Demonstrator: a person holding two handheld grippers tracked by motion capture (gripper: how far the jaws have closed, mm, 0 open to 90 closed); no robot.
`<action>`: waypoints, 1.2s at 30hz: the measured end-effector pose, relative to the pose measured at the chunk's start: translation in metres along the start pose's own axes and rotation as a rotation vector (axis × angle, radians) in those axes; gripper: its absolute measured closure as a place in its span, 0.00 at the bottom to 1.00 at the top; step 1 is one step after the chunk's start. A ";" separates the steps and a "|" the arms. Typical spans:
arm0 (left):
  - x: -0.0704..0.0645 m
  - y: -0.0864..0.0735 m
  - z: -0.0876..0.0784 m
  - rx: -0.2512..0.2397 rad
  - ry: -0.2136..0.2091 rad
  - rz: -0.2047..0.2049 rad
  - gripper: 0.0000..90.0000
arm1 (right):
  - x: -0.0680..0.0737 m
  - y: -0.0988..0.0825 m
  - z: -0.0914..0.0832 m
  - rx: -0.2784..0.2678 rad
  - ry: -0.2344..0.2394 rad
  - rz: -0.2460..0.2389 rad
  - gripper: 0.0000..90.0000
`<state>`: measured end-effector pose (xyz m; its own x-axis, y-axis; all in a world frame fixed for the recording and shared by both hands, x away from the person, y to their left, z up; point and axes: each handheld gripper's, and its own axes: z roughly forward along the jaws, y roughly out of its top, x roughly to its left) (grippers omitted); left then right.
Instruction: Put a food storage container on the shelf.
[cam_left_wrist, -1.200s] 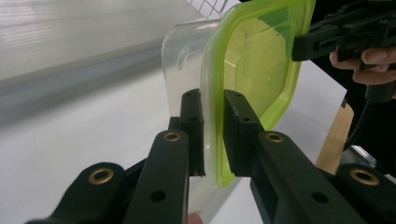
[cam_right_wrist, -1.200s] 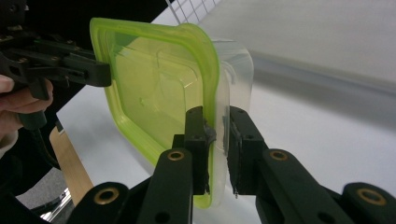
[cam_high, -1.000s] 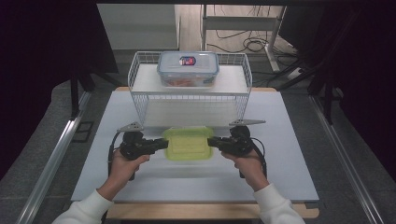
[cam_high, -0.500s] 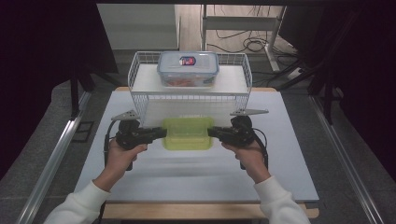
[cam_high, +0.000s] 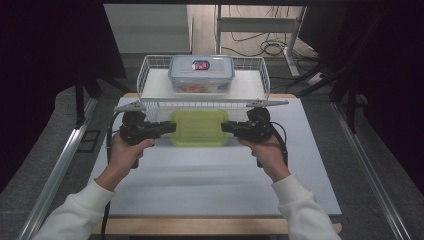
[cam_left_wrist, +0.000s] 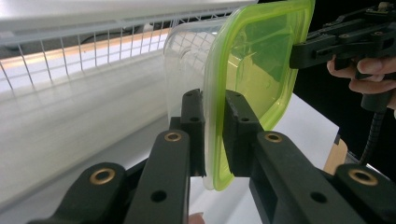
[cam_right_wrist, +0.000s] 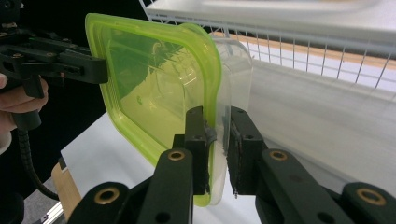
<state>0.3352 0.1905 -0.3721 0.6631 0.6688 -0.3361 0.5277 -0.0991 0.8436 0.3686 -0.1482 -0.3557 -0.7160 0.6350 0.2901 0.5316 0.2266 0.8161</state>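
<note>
**Room around the white table**

White table top (cam_high: 210, 185) sits centre, wood edge strip along its near side. Left of the table: metal rail (cam_high: 55, 175) running diagonally over grey speckled floor (cam_high: 45, 150). Right of the table: matching rail (cam_high: 370, 170), same grey floor. Beyond the table's far edge: pale wood floor with loose black cables (cam_high: 265, 47) and a grey metal frame leg (cam_high: 295, 40). Dark curtains (cam_high: 50, 50) hang on both sides of the table. Light is even, from above.
</note>
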 end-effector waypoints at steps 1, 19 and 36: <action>-0.001 0.003 -0.001 -0.001 0.003 0.004 0.89 | 0.000 0.003 -0.001 -0.002 0.000 -0.001 0.88; -0.004 0.081 -0.018 -0.036 0.006 0.065 0.89 | 0.007 0.075 -0.025 -0.036 -0.022 -0.048 0.88; 0.035 0.154 -0.002 -0.028 -0.010 0.056 0.89 | -0.025 0.150 -0.013 -0.044 -0.027 -0.019 0.88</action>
<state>0.4387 0.2003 -0.2536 0.6966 0.6551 -0.2926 0.4749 -0.1152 0.8725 0.4605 -0.1393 -0.2339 -0.7131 0.6508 0.2608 0.4971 0.2070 0.8426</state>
